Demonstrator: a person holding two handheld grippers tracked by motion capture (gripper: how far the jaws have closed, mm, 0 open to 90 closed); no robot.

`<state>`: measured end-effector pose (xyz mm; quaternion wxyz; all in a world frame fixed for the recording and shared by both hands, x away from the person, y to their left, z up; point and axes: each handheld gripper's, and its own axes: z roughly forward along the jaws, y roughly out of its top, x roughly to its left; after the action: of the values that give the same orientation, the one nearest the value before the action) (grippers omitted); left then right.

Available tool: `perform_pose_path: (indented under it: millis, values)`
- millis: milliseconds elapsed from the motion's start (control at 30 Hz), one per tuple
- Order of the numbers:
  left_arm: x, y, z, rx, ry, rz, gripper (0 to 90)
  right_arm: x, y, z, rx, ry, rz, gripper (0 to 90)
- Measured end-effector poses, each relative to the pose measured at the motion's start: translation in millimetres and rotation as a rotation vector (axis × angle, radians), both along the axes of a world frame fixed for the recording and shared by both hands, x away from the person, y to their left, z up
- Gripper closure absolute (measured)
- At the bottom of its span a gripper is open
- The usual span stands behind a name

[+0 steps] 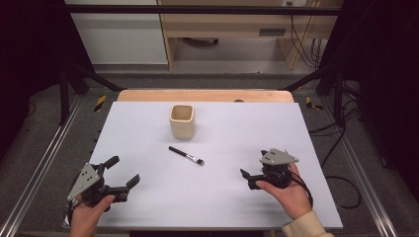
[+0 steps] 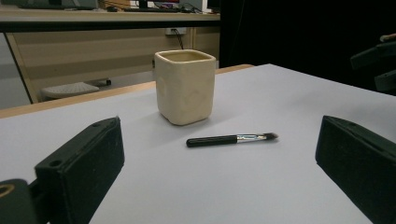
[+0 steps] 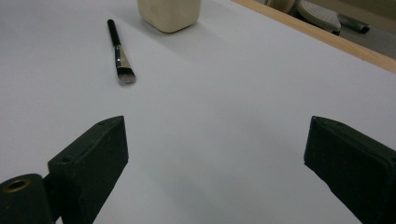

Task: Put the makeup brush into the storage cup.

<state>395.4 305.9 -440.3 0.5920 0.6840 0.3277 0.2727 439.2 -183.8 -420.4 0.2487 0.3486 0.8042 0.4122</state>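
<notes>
The makeup brush (image 1: 186, 155) lies flat on the white worktop (image 1: 148, 197), just in front of the cream square cup (image 1: 182, 121) and apart from it. In the high view its long axis runs on a slant: the black handle end sits up and to the left, nearer the cup, and the bristle tip points down and to the right, away from the cup. The silver ferrule sits between handle and bristles.

Your left tongs (image 1: 121, 174) hover low over the worktop, well to the left of the cup and nearer you, jaws spread wide with nothing between them. From the left gripper view the brush (image 2: 232, 139) lies crosswise, bristles to the right, with the cup (image 2: 185, 87) standing upright just behind it; both black jaws frame bare worktop (image 2: 210, 186).

Your right tongs (image 1: 249, 178) sit well to the right of the cup and nearer you, jaws also wide apart, gripping nothing and touching neither cup nor brush. In the right gripper view the brush (image 3: 119, 52) runs away from you, bristles nearest, handle toward the cup (image 3: 169, 14), whose base is at the top edge. Both of your hands are well clear of the brush, one on each side.
</notes>
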Motion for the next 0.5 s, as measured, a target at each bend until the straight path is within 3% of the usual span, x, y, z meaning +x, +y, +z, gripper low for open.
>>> perform_pose_path:
  millis: [33,167,500]
  values:
    - [0.0,0.0,0.0,0.000,0.000,0.000,0.7,0.0,0.0,0.0,0.000,0.000,0.000,7.6]
    - [-1.7,2.7,0.8,-0.010,-0.004,0.012,0.8,13.6,26.3,12.6,-0.102,0.061,0.036,8.7]
    - [-1.2,5.2,1.1,-0.019,-0.006,0.016,0.7,34.2,71.2,14.7,-0.189,0.120,0.125,8.7]
